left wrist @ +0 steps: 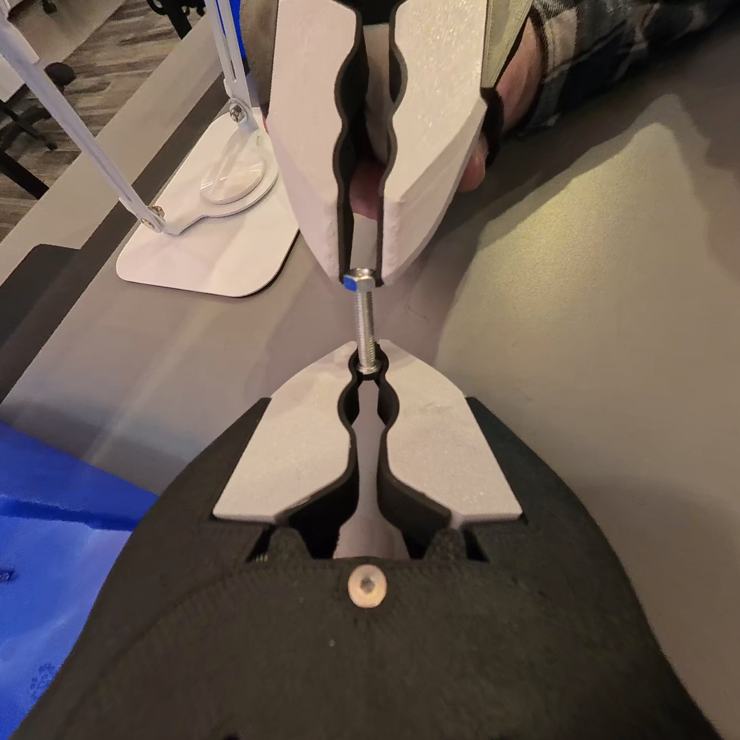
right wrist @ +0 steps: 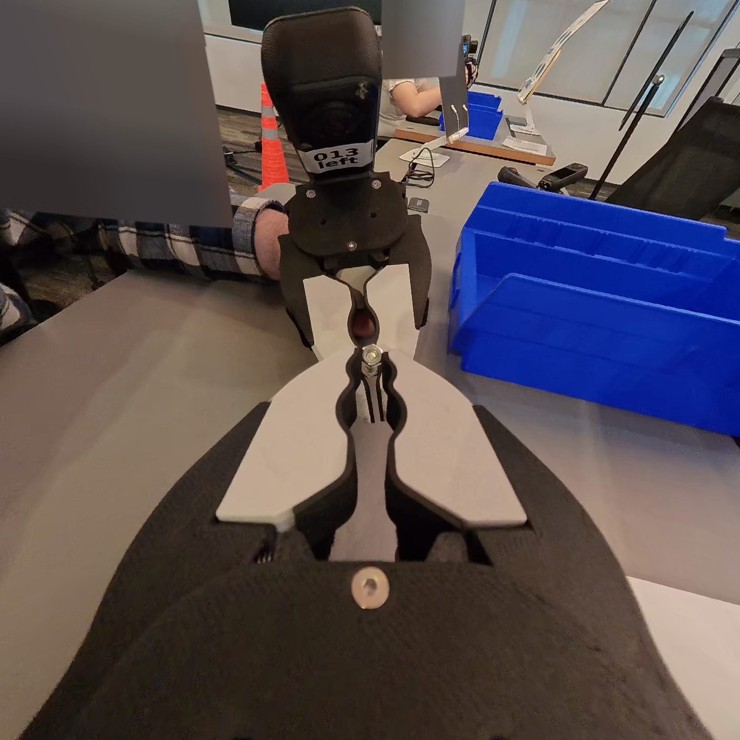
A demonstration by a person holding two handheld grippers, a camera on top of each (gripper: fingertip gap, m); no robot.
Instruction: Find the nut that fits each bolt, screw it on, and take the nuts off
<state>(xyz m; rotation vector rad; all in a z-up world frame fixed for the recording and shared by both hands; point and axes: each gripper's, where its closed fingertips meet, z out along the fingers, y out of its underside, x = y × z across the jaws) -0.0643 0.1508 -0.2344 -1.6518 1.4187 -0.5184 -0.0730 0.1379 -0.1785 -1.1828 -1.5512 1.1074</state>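
Bolt (left wrist: 365,320) spans both grippers; left gripper (left wrist: 367,366) pinches its threaded end by the small nut (left wrist: 366,367); right gripper (left wrist: 360,280) clamps the hex head (left wrist: 359,282).

Your left claw (left wrist: 367,362) has pale grey fingers (left wrist: 304,440) lined with wavy black pads, seated in a textured black body with one silver screw (left wrist: 366,591) at centre. Your right claw (right wrist: 372,370) is built the same. Seen from the front, the left one carries a black camera housing (right wrist: 322,80) with a white label (right wrist: 335,158). You're wearing a plaid sleeve (right wrist: 160,248), checked dark and white.
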